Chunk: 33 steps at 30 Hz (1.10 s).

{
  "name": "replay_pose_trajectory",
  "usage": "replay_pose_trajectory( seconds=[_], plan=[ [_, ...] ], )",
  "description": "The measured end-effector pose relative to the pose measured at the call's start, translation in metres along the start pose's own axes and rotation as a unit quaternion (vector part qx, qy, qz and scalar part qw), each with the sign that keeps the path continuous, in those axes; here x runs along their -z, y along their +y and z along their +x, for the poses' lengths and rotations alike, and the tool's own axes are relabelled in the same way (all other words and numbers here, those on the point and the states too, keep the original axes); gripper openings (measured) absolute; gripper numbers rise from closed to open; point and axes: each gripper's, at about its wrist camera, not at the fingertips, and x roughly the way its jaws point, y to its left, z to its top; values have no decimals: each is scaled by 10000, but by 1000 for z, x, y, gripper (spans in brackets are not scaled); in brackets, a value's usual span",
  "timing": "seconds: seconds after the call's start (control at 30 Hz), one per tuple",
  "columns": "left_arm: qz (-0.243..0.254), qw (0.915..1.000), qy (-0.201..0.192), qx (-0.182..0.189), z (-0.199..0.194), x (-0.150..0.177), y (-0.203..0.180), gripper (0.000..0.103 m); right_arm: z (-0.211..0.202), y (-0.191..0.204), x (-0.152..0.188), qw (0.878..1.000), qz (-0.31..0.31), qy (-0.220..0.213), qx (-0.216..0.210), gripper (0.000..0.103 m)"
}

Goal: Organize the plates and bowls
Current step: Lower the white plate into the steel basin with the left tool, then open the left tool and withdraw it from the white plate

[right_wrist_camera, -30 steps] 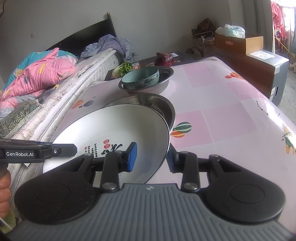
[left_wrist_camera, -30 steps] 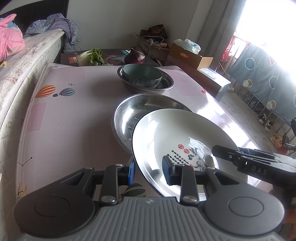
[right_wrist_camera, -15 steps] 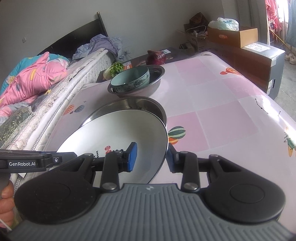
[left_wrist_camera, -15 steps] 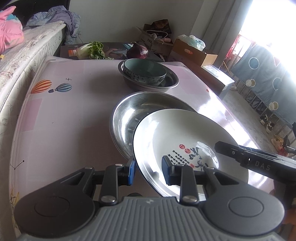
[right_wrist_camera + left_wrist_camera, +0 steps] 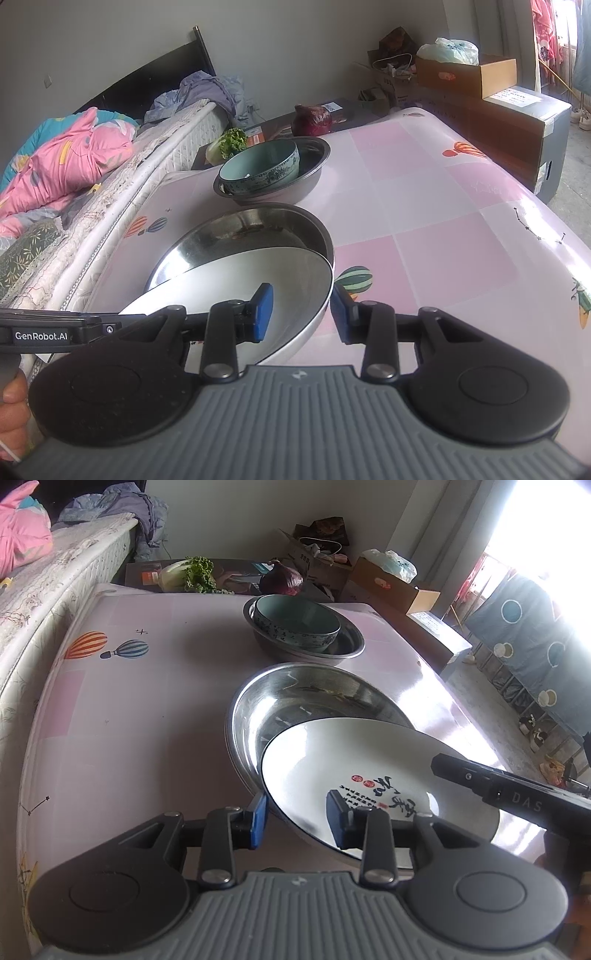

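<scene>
1. The white plate, printed with red seals and black calligraphy, sits tilted with its far edge over the near rim of the steel basin; its near edge lies between both your grippers.
2. Your left gripper straddles the plate's left rim, one blue pad under the outside edge and the other above the printed face. Its jaws are opening; the plate is between them, with a gap showing at the outer pad, so they are not pressing on it.
3. Your right gripper straddles the opposite rim. One pad stands over the plate's white inside and the other just outside the edge; a sliver of space shows on each side, so the fingers are spread around the rim rather than pinching it.
4. The basin lies flat on the pink chequered table, empty apart from the plate leaning into it.
5. Beyond it, well apart, a teal patterned bowl rests inside a second steel basin.
6. Past the table's far edge lie a leafy green vegetable and a red cabbage, with cardboard boxes behind.
7. A bed with pink bedding runs along the table's left side, and your hand shows at the right view's lower left.
</scene>
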Motion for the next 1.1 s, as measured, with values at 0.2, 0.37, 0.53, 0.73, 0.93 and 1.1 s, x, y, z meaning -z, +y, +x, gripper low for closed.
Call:
replay_pose_trajectory(
  seconds=[0.2,0.37,0.53,0.73,0.93,1.1],
  plan=[
    [44,9999,-147,24,-9,0,-1,41,-4,1,-4,10000,-20,-76,12,40],
    [155,9995,-260,24,-16,1,-6,46,-8,2,-1,10000,3,-87,19,41],
    [188,9994,-296,19,-22,2,-8,56,-16,3,2,9999,23,-118,35,47],
    [282,9989,-298,-206,-33,4,-10,76,-28,3,5,9998,86,-158,55,57],
    [482,9967,-335,-563,-42,5,-16,87,-45,8,8,9997,-47,-234,48,79],
    [467,9962,-256,-683,-45,6,-16,89,-54,13,10,9996,-126,-249,81,84]
  ],
)
